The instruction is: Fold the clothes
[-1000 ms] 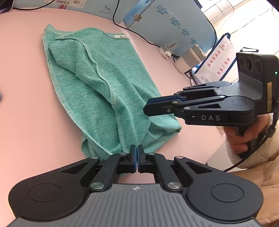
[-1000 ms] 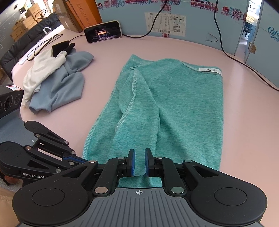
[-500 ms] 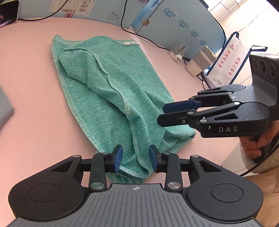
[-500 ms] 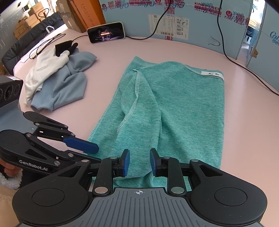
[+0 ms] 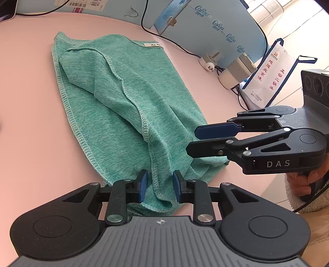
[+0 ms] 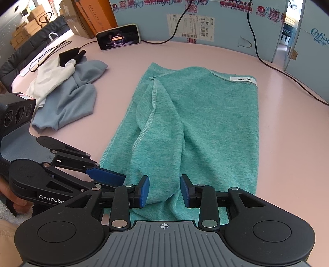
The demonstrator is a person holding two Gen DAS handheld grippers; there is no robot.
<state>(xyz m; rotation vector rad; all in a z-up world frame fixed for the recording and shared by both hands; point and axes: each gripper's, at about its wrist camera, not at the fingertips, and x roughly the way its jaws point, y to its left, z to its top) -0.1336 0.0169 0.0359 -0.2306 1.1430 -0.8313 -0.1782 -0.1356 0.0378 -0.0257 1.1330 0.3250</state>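
A pale pink bench (image 6: 205, 53) with a rounded edge fills both views, lit evenly and brightly by what looks like daylight. Along its far side stand light blue panels (image 6: 226, 22) printed with logos and stuck with barcode labels, and black cables (image 6: 275, 67) trail down them across the surface. A phone-like screen (image 6: 118, 36) leans against a brown cardboard box (image 6: 92, 16). Beyond the left edge are more stacked boxes (image 6: 30, 22) and a dark seat (image 6: 24, 53). In the left wrist view, a white plug adapter (image 5: 209, 61) lies near a paper bag with red characters (image 5: 269, 76), with pale floor beyond.
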